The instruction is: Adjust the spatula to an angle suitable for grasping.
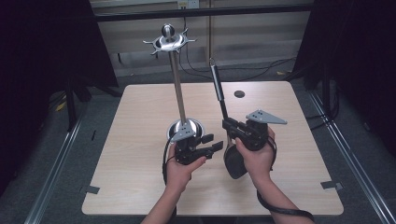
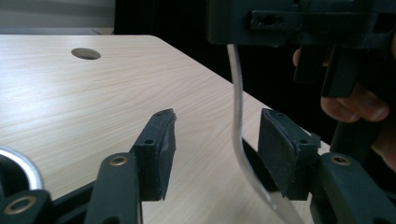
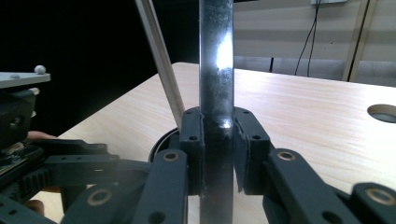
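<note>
From the high view I see both claws over the table (image 1: 140, 140). The right claw (image 1: 228, 124) is shut tight on the big spoon (image 1: 217, 86). The shiny handle sticks up past the claw and the dark bowl hangs under it, close to the hand. The left claw (image 1: 213, 142) points at the low part of the spoon. Just behind it stands the tall stand (image 1: 177, 79) with hooks on top.

The left gripper view shows me what the high view cannot. The left claw (image 2: 217, 121) is partly open. The thin bent neck (image 2: 236, 93) of the spoon is between its jaws, very near the right pad (image 2: 280, 149) and well away from the left pad. I cannot tell if it touches.

The right gripper view shows the grip up close. Both pads of the right claw (image 3: 218, 140) press on the handle (image 3: 215, 56). The stand's pole (image 3: 161, 56) leans just behind the left pad.
</note>
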Motion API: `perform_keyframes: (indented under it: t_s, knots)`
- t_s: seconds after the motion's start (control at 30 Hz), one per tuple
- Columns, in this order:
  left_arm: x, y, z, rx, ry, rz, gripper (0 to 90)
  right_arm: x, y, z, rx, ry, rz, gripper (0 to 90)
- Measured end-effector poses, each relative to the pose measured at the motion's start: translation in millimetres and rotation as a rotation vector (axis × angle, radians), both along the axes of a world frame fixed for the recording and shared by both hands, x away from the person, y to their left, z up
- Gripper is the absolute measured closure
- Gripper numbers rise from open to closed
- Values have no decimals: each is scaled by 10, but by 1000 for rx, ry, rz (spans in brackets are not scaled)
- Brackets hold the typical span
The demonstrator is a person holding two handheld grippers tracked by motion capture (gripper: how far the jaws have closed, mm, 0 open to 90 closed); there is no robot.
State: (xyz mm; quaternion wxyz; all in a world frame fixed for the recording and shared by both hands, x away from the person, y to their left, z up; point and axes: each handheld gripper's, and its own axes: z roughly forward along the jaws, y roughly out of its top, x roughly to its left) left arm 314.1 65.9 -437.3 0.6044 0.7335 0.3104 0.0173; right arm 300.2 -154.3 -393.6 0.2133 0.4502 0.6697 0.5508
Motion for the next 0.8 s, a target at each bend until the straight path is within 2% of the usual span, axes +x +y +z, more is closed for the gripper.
perform_keyframes:
  t_s: [0.07, 0.13, 0.17, 0.2, 0.3, 0.33, 0.37, 0.47, 0.53, 0.6, 0.73, 0.8]
  knots:
    - [2, -7, 4, 7, 2, 4, 480, -4, 9, -4, -3, 1, 0, 756]
    - [16, -30, -1, -5, 2, 0, 500, -7, 27, -13, -4, -1, 1, 756]
    - [20, -38, 2, 8, 3, 8, 511, -9, 35, -17, -2, -3, -1, 756]
    - [29, -58, -7, -7, 3, 6, 522, -10, 44, -19, -1, -1, 1, 756]
    - [39, -95, 0, 1, -4, 4, 564, -22, 74, -25, 0, -5, 3, 755]
    - [44, -114, 2, -8, -2, 9, 579, -28, 79, -25, 2, -8, 3, 755]
    - [48, -119, 11, 1, -1, 9, 579, -28, 79, -25, 2, -8, 3, 755]
    - [57, -164, 23, -19, -8, 17, 629, -50, 92, -16, 9, -18, 1, 755]
    - [64, -174, 39, -13, -13, 21, 666, -62, 94, -8, 13, -19, 4, 755]
    - [75, -185, 50, -12, -18, 9, 690, -73, 98, 1, 17, -21, 4, 755]
    - [64, -214, 61, -15, -35, -4, 804, -82, 86, 6, 27, -21, -9, 754]
    - [65, -214, 62, -15, -38, -11, 815, -82, 81, 4, 36, -15, -14, 754]
